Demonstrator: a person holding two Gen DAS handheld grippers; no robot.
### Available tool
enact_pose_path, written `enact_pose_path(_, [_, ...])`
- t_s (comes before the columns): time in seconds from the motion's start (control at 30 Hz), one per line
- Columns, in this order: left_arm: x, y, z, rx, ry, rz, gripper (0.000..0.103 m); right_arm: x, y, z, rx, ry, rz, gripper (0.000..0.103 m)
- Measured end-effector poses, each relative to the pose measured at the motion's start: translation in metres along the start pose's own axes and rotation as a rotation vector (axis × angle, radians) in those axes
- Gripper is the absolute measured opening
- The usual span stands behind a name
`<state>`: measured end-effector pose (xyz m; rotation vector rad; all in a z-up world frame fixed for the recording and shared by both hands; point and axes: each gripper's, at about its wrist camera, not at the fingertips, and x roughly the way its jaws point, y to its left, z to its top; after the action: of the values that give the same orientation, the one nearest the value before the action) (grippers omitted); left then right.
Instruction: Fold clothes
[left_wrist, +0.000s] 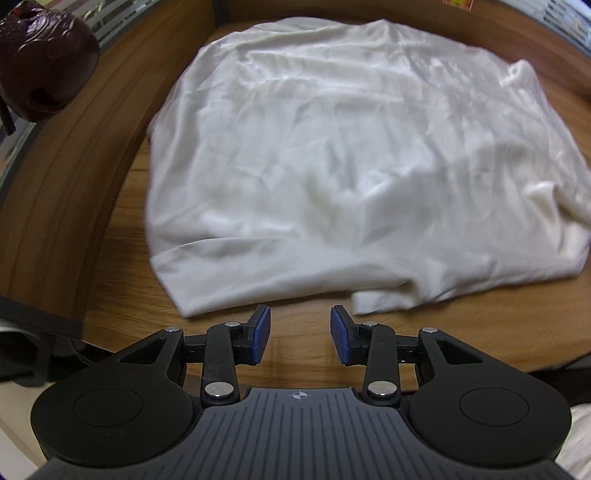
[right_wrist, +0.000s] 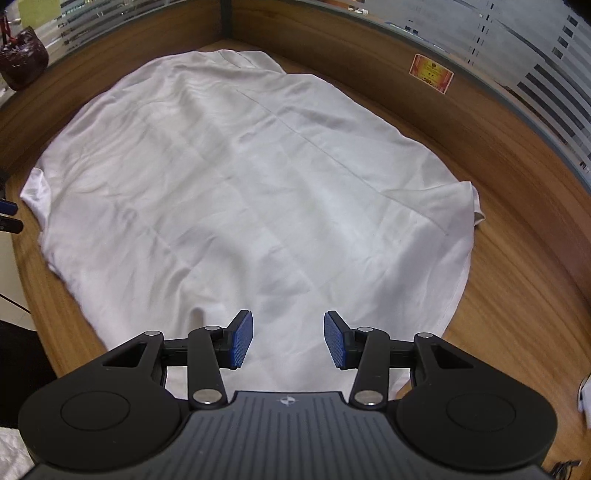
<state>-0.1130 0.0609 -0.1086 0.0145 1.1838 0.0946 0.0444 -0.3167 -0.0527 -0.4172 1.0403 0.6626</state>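
Blue-padded fingers of the left gripper (left_wrist: 300, 334) were held spread and empty over the wooden table (left_wrist: 295, 354), just short of the near hem of a white shirt (left_wrist: 332, 166) laid across it. From the right wrist, the right gripper (right_wrist: 288, 339) was seen equally spread, poised above the shirt (right_wrist: 240, 184), nothing pinched.

My left claw (left_wrist: 300, 334) level, jaws spread wide, nothing between its blue pads, my right claw (right_wrist: 288, 339) likewise parted, empty
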Motion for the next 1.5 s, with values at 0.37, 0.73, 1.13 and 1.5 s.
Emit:
enact_pose_path(0.37, [0.017, 0.06, 0.002, 0.081, 0.024, -0.041, 0.04, 0.0, 0.092, -0.003, 0.103, -0.049, 0.047, 0.049])
enact_pose_path(0.73, [0.029, 0.071, -0.001, 0.144, 0.033, -0.099, 0.04, 0.034, 0.197, 0.024, 0.002, -0.058, 0.182, 0.048])
enact_pose_path(1.13, [0.038, 0.078, -0.004, 0.184, 0.016, -0.175, 0.035, 0.069, 0.252, 0.044, -0.11, -0.011, 0.209, 0.048])
enact_pose_path(1.5, [0.022, 0.082, 0.002, 0.182, -0.102, -0.196, 0.002, 0.085, 0.255, 0.04, -0.127, 0.015, 0.159, 0.012])
